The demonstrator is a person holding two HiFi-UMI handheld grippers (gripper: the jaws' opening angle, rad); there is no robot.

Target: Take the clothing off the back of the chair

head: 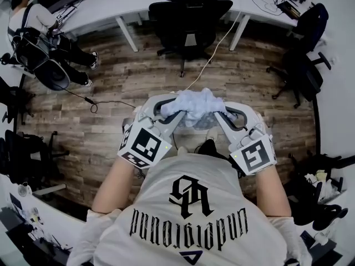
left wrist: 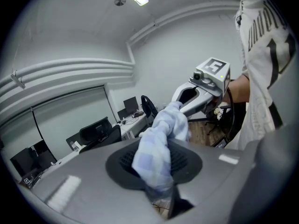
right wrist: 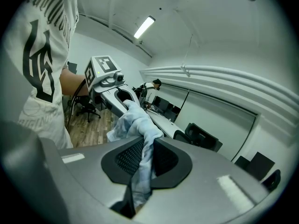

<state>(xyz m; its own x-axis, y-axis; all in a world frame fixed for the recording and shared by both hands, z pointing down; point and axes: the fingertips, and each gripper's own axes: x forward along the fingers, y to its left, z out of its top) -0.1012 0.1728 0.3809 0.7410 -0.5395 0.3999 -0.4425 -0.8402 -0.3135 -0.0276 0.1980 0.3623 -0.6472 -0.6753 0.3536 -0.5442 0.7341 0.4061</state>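
Observation:
The clothing (head: pixel 197 107) is a pale blue and white garment, bunched up and held in the air in front of the person's chest. My left gripper (head: pixel 175 114) is shut on its left end and my right gripper (head: pixel 219 116) is shut on its right end, jaws pointing toward each other. In the left gripper view the cloth (left wrist: pixel 156 155) is pinched between my jaws and runs on to the right gripper (left wrist: pixel 198 94). In the right gripper view the cloth (right wrist: pixel 140 139) is pinched the same way and reaches the left gripper (right wrist: pixel 110 85). A black office chair (head: pixel 188 15) stands ahead, its back bare.
A long white desk (head: pixel 111 4) curves behind the chair. A white cable (head: pixel 213 54) crosses the wooden floor. Another person (head: pixel 39 32) sits at the upper left. More black chairs (head: pixel 302 65) stand at the right. A desk edge (head: pixel 39 215) runs along the lower left.

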